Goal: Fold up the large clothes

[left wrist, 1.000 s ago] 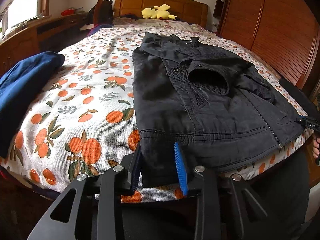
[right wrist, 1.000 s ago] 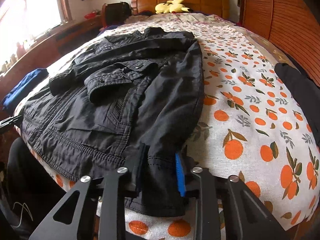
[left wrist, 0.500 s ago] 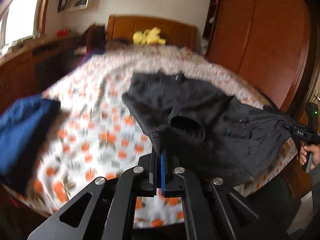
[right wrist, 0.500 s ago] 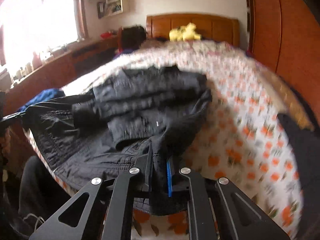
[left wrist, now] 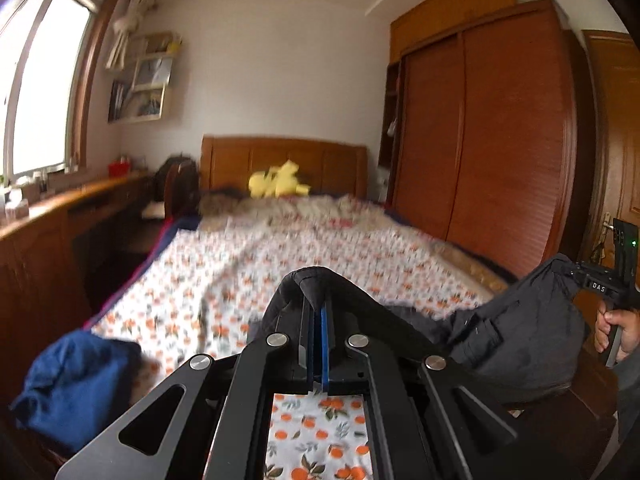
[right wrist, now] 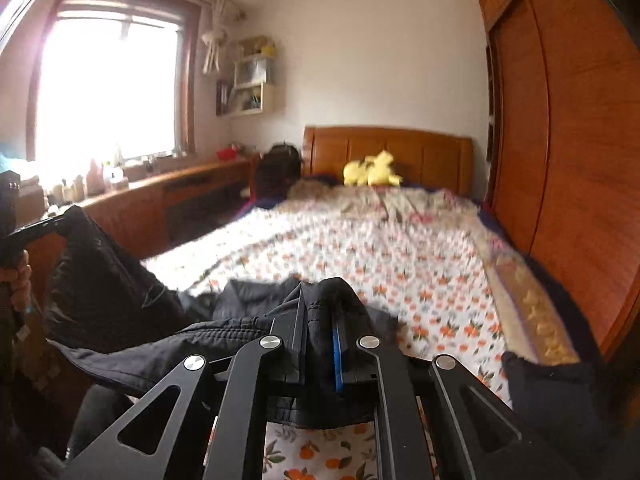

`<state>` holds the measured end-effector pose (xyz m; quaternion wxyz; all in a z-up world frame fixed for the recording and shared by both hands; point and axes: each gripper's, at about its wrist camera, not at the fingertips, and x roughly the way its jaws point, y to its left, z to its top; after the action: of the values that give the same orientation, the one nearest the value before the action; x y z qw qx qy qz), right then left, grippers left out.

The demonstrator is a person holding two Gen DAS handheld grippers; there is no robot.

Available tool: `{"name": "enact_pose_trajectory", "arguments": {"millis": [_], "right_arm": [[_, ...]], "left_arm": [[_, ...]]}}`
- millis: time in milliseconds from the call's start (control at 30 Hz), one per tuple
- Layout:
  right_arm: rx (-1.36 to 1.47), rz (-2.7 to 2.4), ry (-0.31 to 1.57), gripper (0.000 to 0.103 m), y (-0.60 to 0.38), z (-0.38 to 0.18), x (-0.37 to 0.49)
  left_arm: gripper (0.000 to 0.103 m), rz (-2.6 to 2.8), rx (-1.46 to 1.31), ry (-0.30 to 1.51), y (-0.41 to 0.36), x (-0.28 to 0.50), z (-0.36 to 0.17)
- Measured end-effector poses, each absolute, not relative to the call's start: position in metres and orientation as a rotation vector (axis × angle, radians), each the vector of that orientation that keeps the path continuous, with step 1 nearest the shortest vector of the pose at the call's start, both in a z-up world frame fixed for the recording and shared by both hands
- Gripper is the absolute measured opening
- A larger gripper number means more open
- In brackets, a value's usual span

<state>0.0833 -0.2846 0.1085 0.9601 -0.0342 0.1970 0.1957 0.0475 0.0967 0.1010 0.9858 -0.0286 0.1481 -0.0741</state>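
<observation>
Left tool [left wrist: 317, 312] and right tool [right wrist: 320, 320] raised, both clamped.

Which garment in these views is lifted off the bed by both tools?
The black jacket: its hem is pinched in the left tool and the right tool. The blue garment lies loose on the bed's near left corner, ungripped.

A big bed [left wrist: 304, 264] with an orange-fruit blanket, a yellow soft toy [left wrist: 279, 181] by the wooden headboard [left wrist: 284, 164], a blue cloth [left wrist: 76, 384] on the bed's near corner, a tall wooden wardrobe [left wrist: 484, 136] beside the bed, a bright window [right wrist: 108, 88] across from it.
</observation>
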Motion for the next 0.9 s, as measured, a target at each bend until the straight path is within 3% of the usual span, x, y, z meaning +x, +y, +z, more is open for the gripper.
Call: {"name": "enact_pose_trajectory", "arguments": {"millis": [167, 300, 567, 900], "right_arm": [[-0.056, 0.402, 0.339, 0.007, -0.296, 0.138, 0.059], [-0.071, 0.385, 0.376, 0.007, -0.301, 0.126, 0.069], [-0.128, 0.354, 0.507, 0.008, -0.290, 0.061, 0.151], [-0.107, 0.263, 0.510, 0.008, -0.289, 0.040, 0.276]], "left_arm": [[0.002, -0.158, -0.034, 0.255, 0.089, 0.032, 0.128], [0.002, -0.111, -0.008, 0.308, 0.088, 0.052, 0.114], [0.003, -0.043, -0.007, 0.450, 0.109, 0.148, 0.053], [0.002, -0.008, -0.016, 0.471, 0.134, 0.270, 0.052]]}}
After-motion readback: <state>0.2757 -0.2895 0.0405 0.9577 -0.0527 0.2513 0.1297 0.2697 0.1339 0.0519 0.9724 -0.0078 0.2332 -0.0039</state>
